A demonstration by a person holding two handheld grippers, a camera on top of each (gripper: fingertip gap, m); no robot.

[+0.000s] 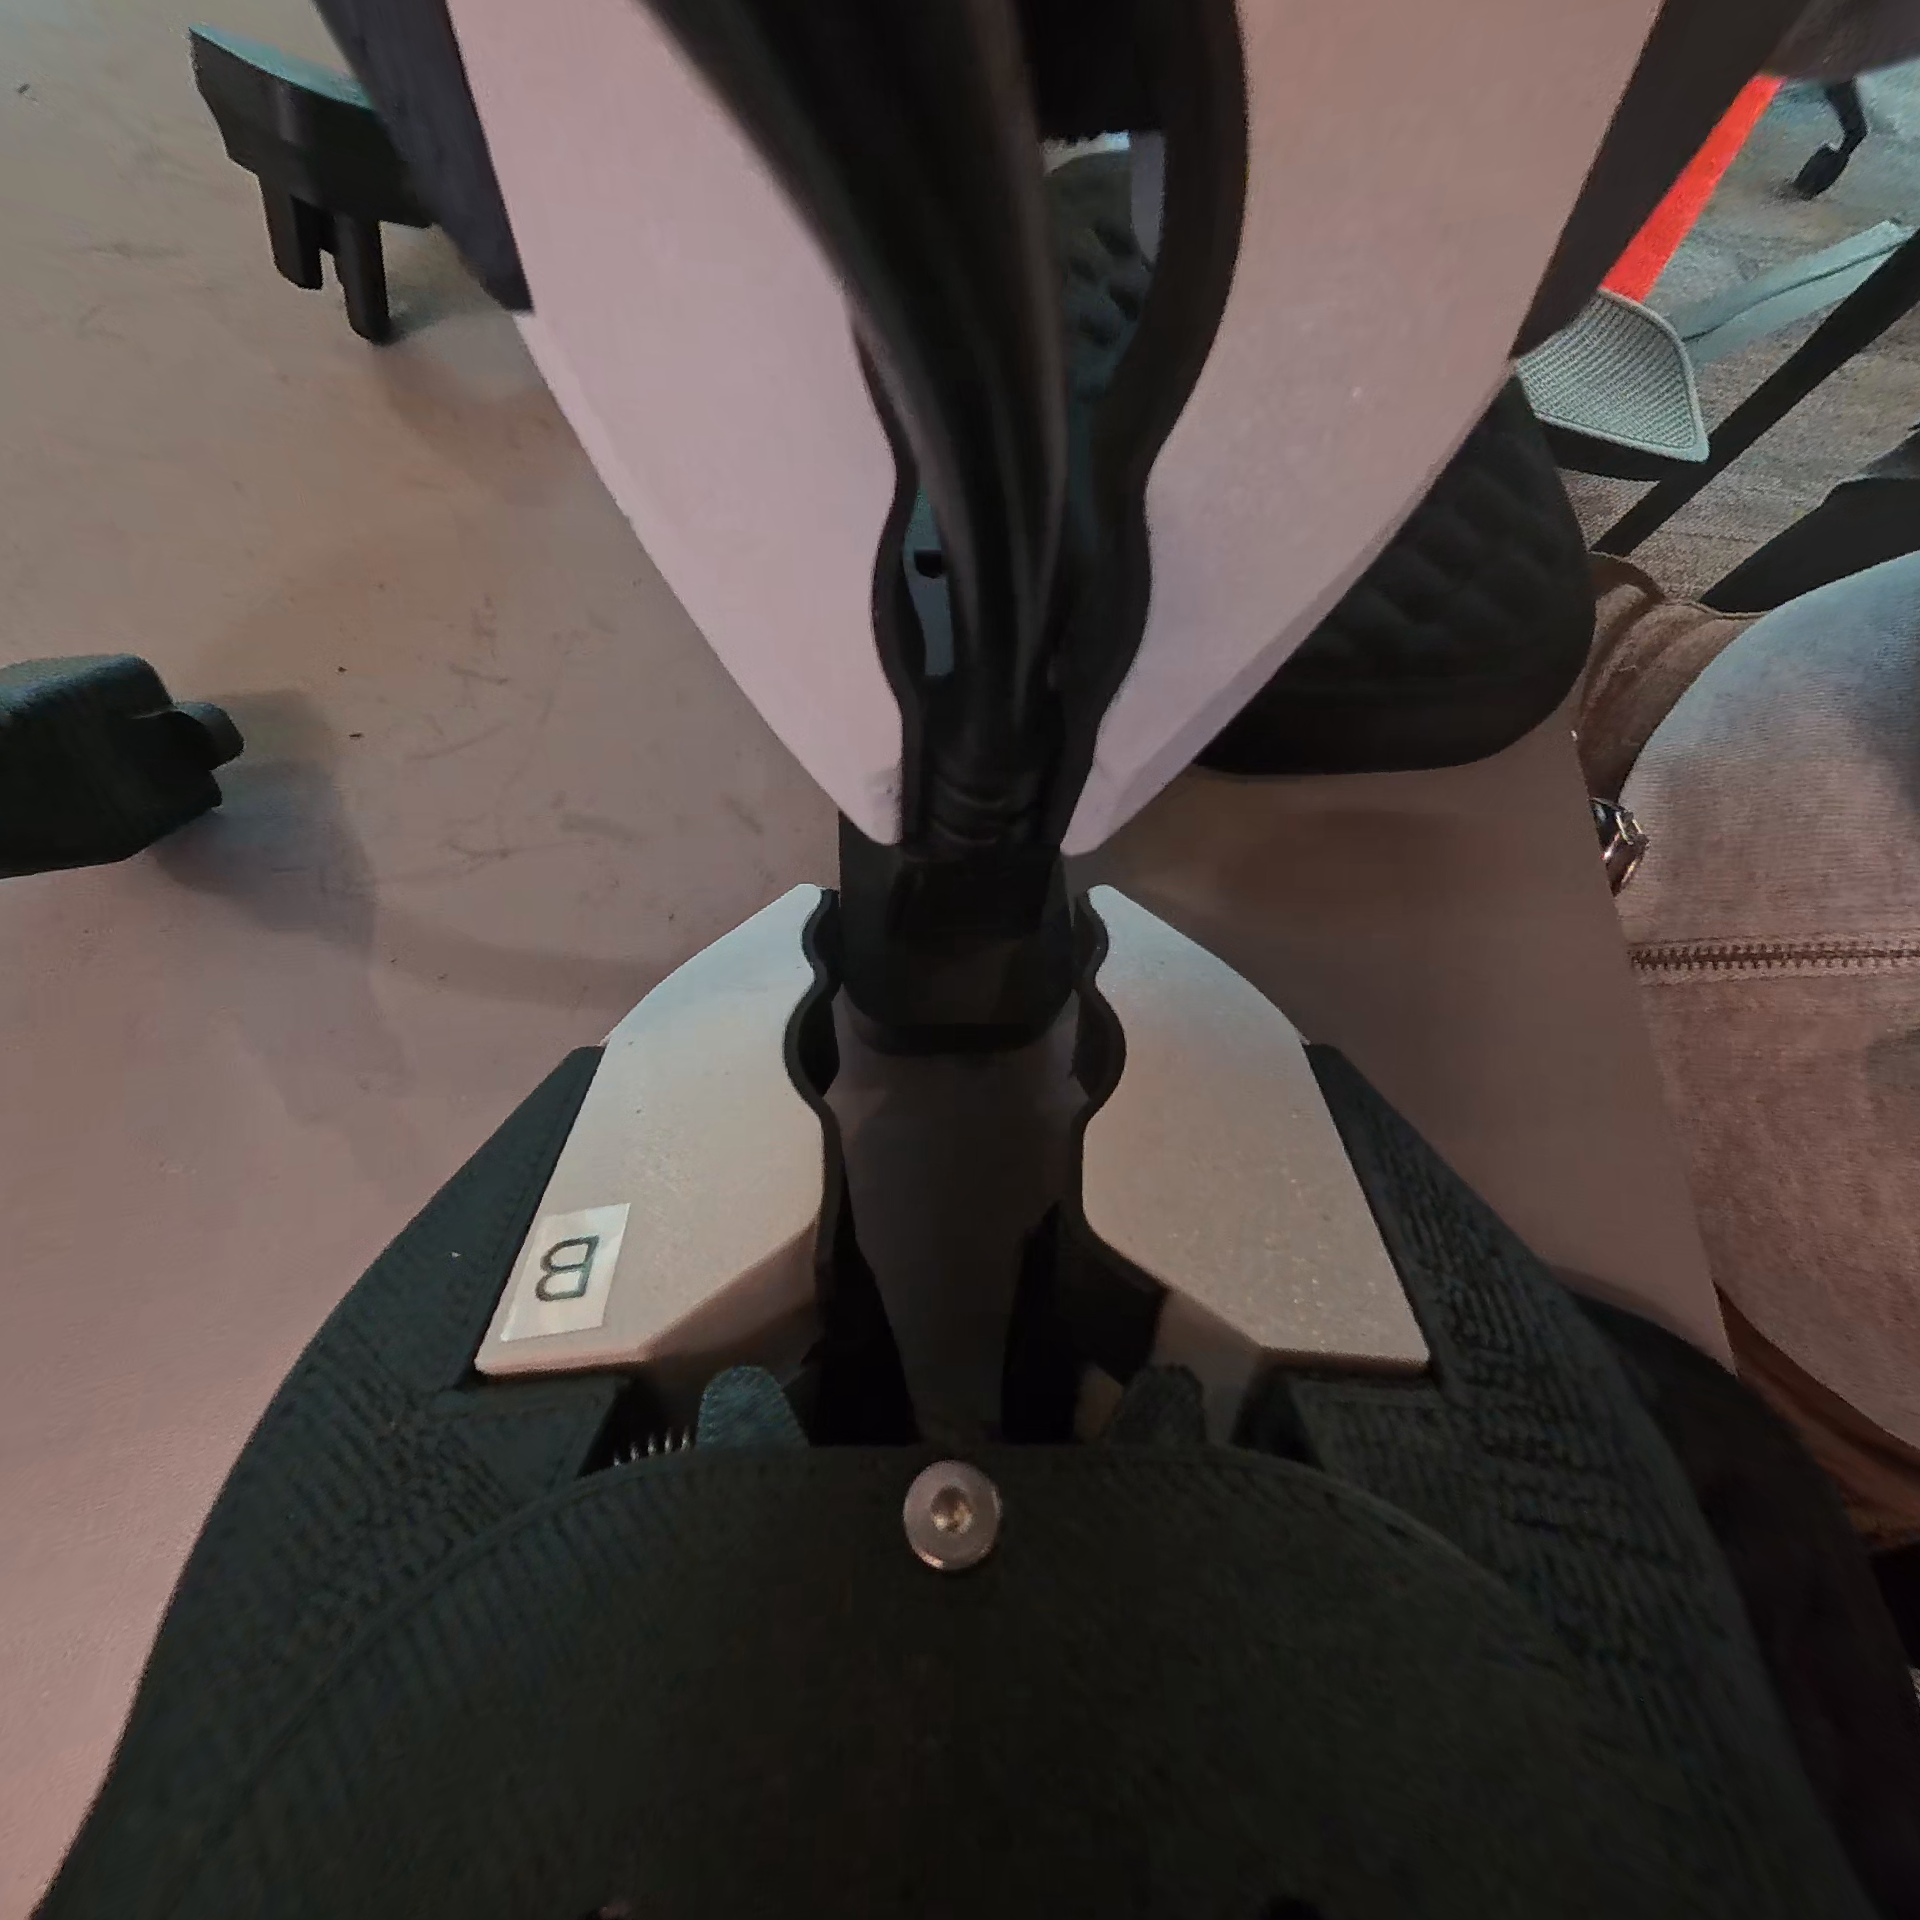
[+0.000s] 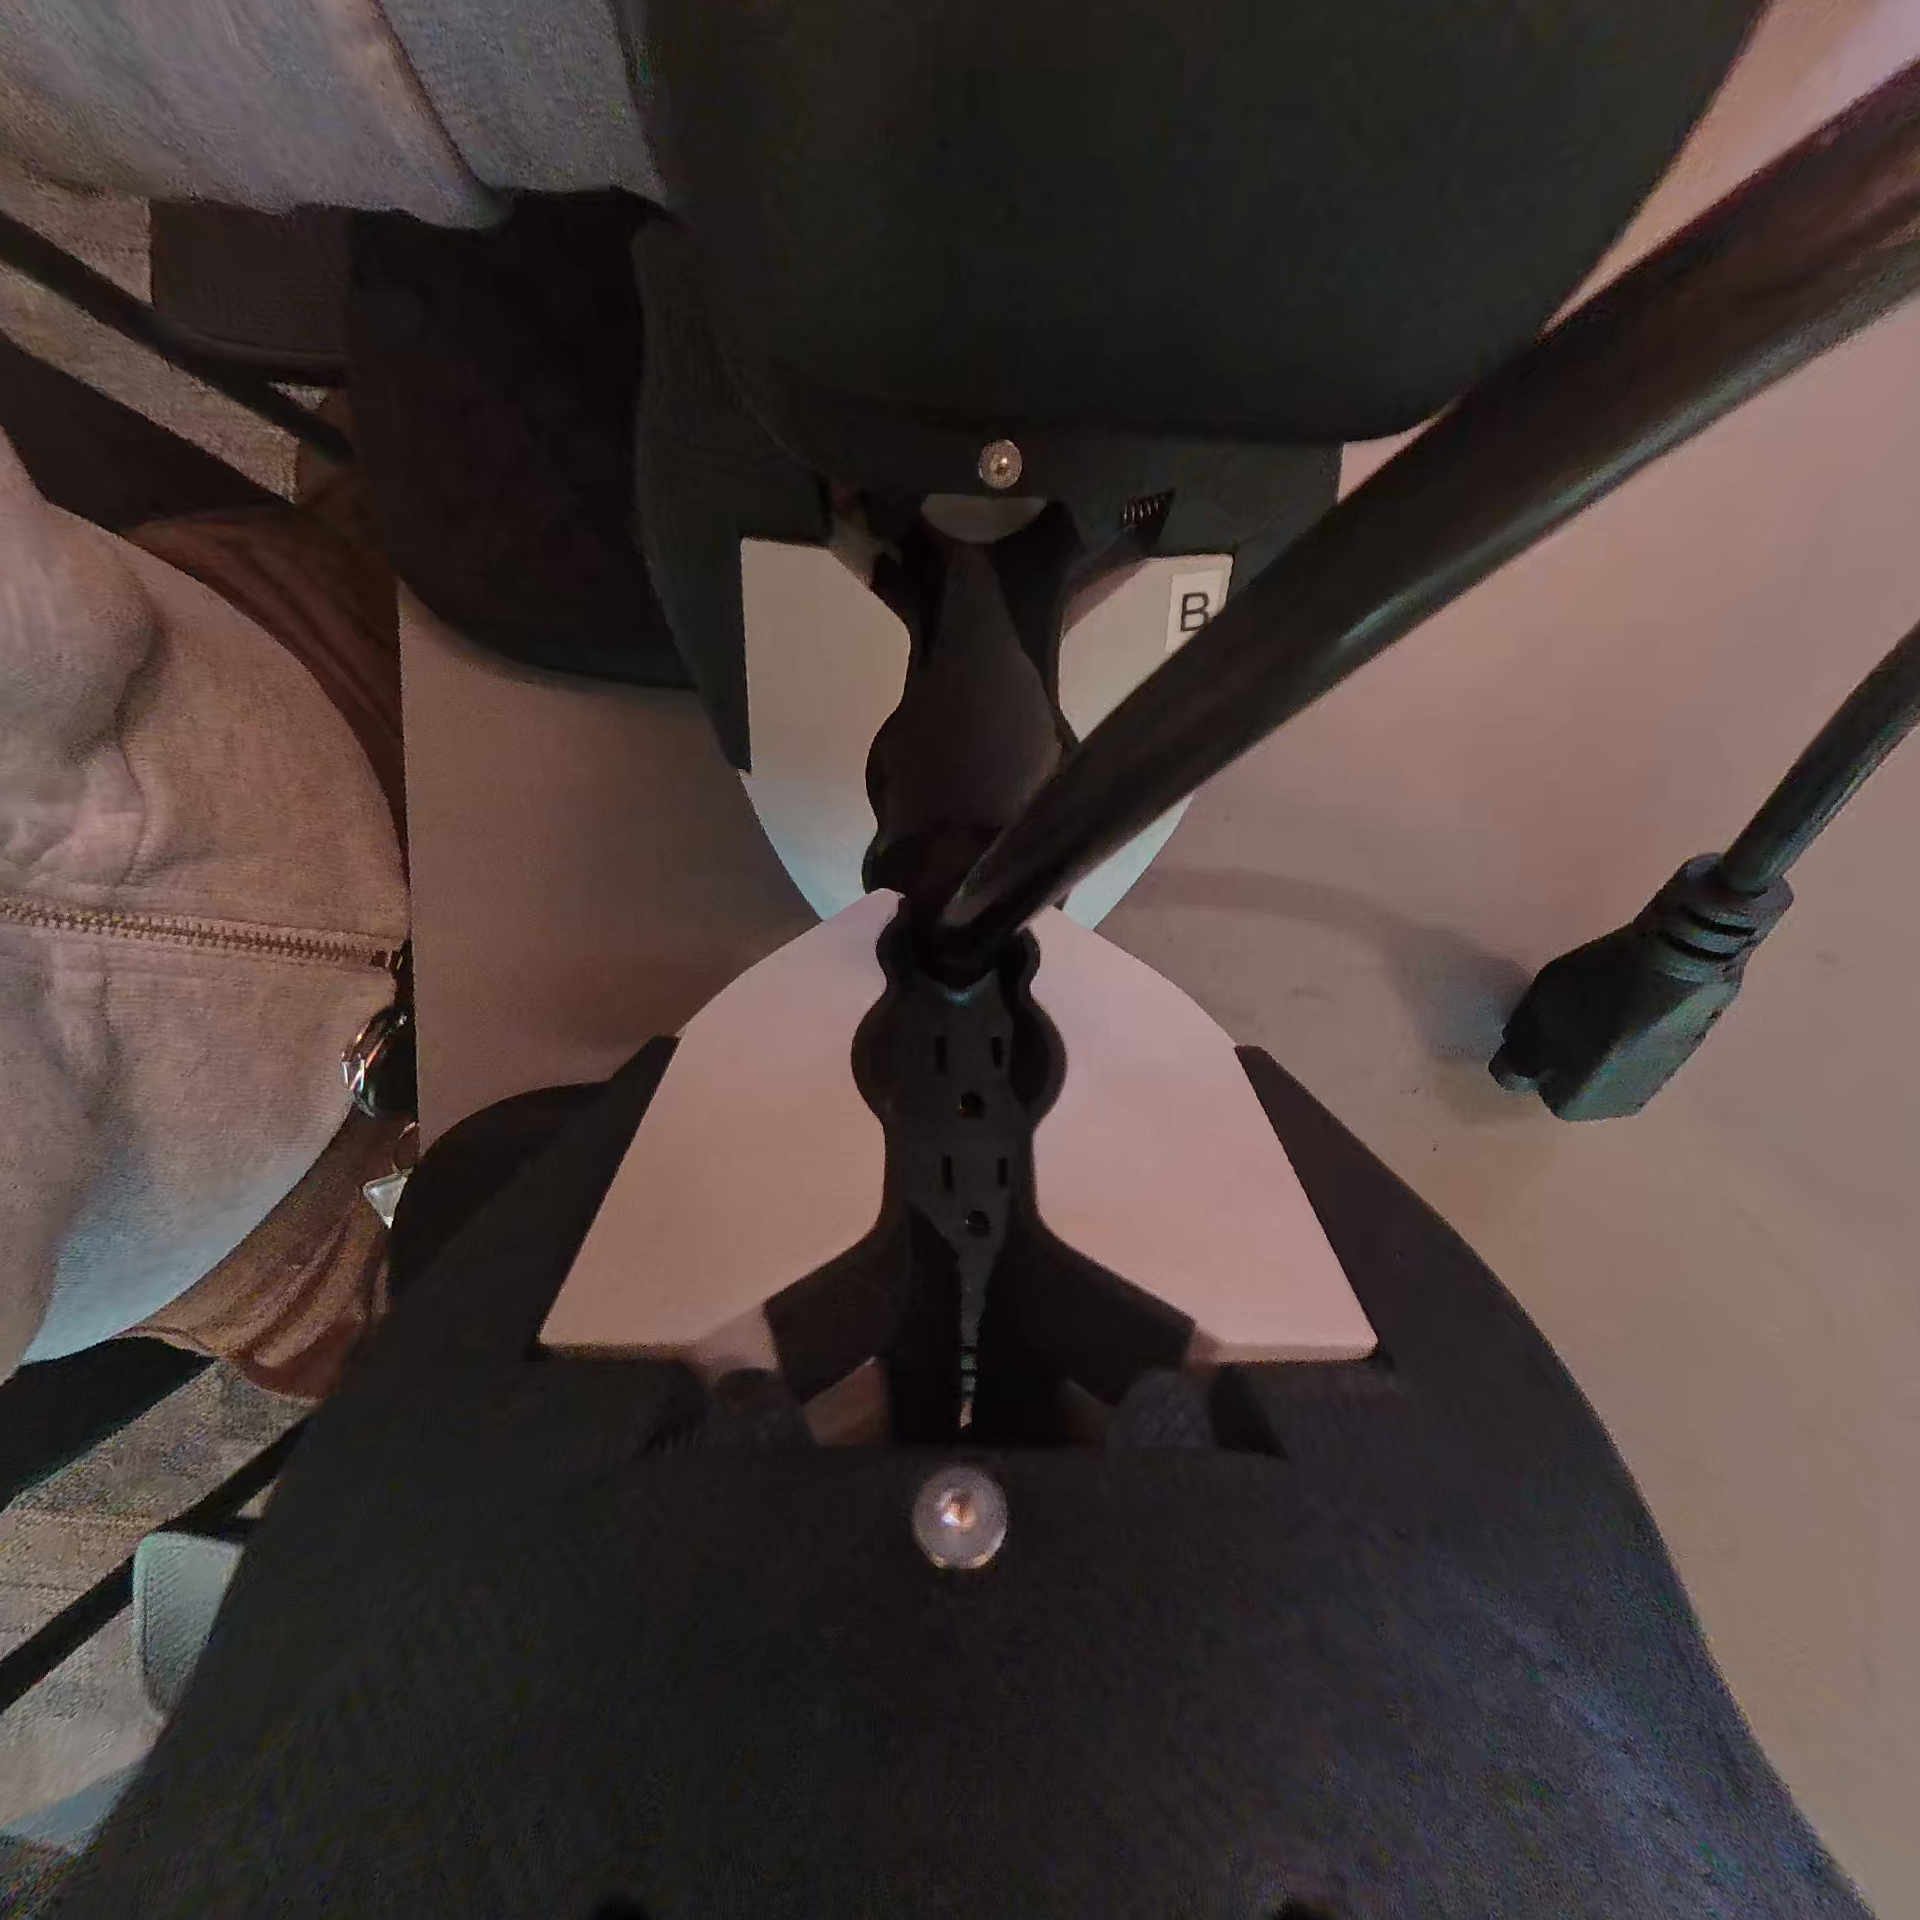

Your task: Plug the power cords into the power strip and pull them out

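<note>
In the right wrist view my right gripper (image 2: 961,935) is shut on a black power strip (image 2: 966,1101), whose outlets face the camera between the pale fingers. A thick black cord (image 2: 1403,551) rises from the strip's far end toward the upper right. My left gripper (image 2: 956,852) faces it from the top. In the left wrist view the left gripper (image 1: 956,935) is shut on a black plug (image 1: 956,977) at that end of the strip. The right gripper (image 1: 982,821) meets it tip to tip. The prongs are hidden, so I cannot tell how deep the plug sits.
A loose black plug (image 2: 1631,1008) with its cord lies on the pale table (image 2: 1558,1351) to the right. Two more black plugs (image 1: 301,177) (image 1: 94,758) lie at the left. A person's grey zipped jacket (image 1: 1787,1039) is close beyond the table edge. Tip to tip, the grippers are about 5 centimeters apart.
</note>
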